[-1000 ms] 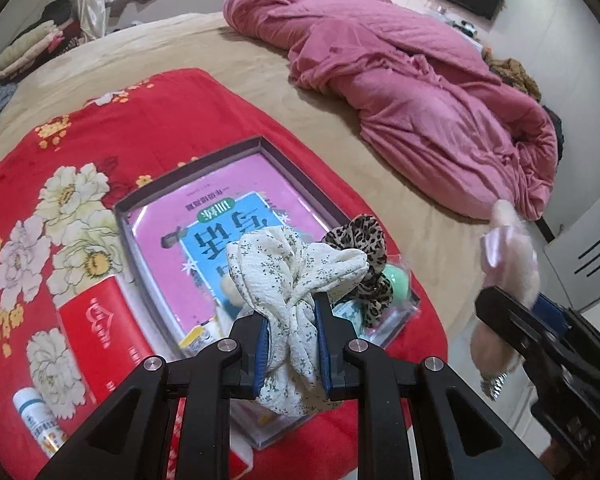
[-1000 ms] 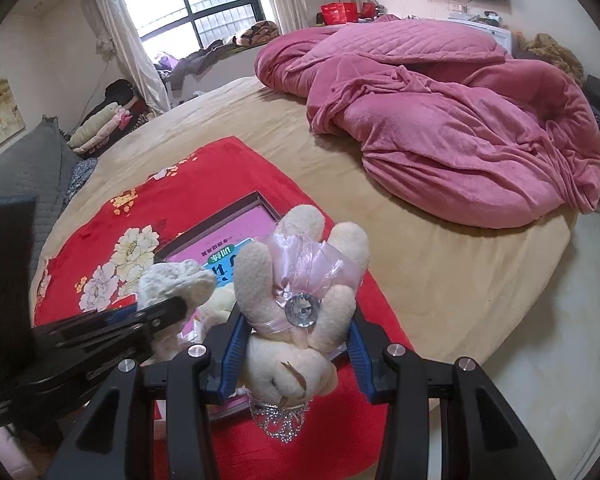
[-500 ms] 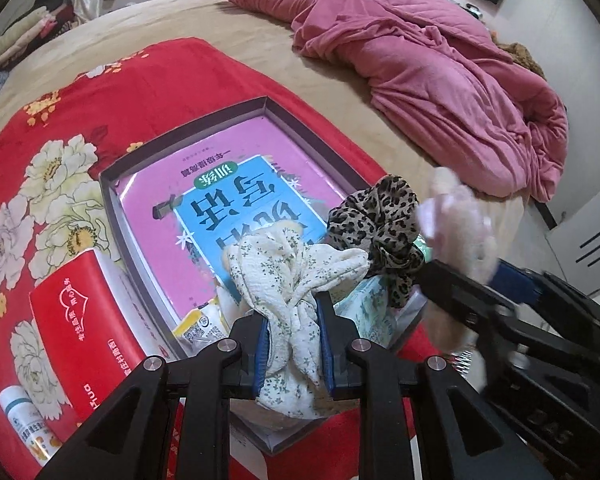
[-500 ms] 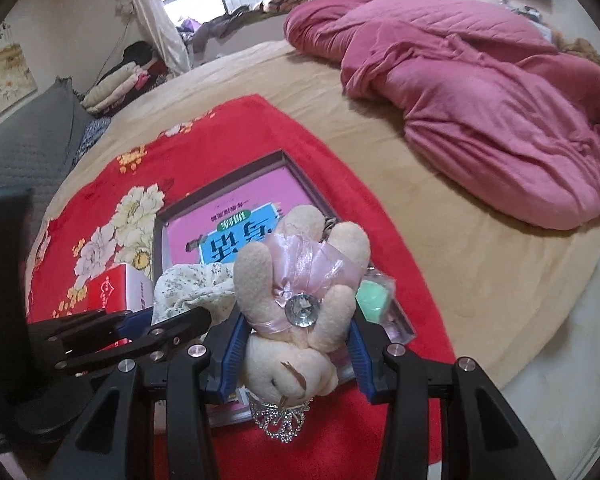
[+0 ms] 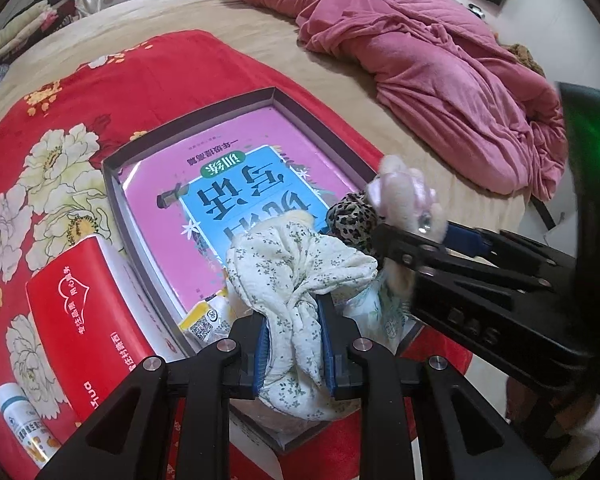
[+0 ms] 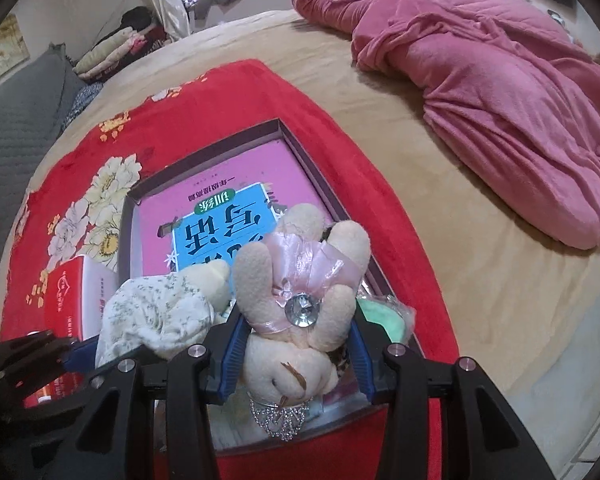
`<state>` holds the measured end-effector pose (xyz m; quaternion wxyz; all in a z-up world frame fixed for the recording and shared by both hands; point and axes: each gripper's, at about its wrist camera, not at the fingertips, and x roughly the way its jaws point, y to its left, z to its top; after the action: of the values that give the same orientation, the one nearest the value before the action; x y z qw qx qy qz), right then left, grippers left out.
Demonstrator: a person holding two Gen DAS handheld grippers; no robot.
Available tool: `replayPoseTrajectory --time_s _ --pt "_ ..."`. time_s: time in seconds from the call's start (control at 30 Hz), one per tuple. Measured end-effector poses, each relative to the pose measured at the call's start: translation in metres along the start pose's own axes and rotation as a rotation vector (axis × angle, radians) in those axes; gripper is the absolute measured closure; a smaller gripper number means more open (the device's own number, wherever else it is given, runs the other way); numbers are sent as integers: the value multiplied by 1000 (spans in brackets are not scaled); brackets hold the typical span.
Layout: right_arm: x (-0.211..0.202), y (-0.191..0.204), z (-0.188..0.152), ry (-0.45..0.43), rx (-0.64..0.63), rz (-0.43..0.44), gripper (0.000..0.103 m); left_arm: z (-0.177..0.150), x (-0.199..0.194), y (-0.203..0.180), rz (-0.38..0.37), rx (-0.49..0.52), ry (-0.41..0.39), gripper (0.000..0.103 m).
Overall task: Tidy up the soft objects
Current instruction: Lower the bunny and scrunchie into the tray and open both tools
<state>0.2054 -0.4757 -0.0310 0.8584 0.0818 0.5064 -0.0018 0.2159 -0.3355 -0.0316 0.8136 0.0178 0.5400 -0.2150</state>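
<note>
My left gripper (image 5: 294, 344) is shut on a cream floral cloth (image 5: 296, 264), held low over the near end of a dark shallow box (image 5: 204, 120) on the red blanket. A pink and blue book (image 5: 236, 192) lies in the box, with a leopard scrunchie (image 5: 350, 218) at its near right corner. My right gripper (image 6: 296, 354) is shut on a beige plush bear (image 6: 300, 280) with a pink ribbon and a gem, hanging head down over the same near end. The floral cloth (image 6: 160, 312) sits just left of the bear. A green soft thing (image 6: 384, 316) in a clear wrap lies in the box to the bear's right.
A red carton (image 5: 80, 320) and a small white bottle (image 5: 18, 420) lie left of the box on the flowered red blanket (image 5: 100, 80). A rumpled pink quilt (image 6: 480, 80) fills the far right of the tan bed. The bed's edge and floor are at the right.
Both grippers have come down toward the box's near end. The right one, with the bear, has swung in from the right until it is beside the floral cloth.
</note>
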Motion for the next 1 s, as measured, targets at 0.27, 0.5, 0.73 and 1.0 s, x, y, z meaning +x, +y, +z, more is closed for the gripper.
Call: replayPoseTrajectory --time_s 0.27,0.5,0.73,1.0 --pt "6 -3 4 17 29 40 54 0 0 1 -7 -13 3 79" --pt "6 -6 3 17 46 42 51 1 1 2 -9 -20 5 79" --pt "2 -7 4 -1 67 58 46 3 3 3 -4 -29 9 76" --pt "-15 -9 8 -49 86 83 39 5 3 5 0 -42 4 72"
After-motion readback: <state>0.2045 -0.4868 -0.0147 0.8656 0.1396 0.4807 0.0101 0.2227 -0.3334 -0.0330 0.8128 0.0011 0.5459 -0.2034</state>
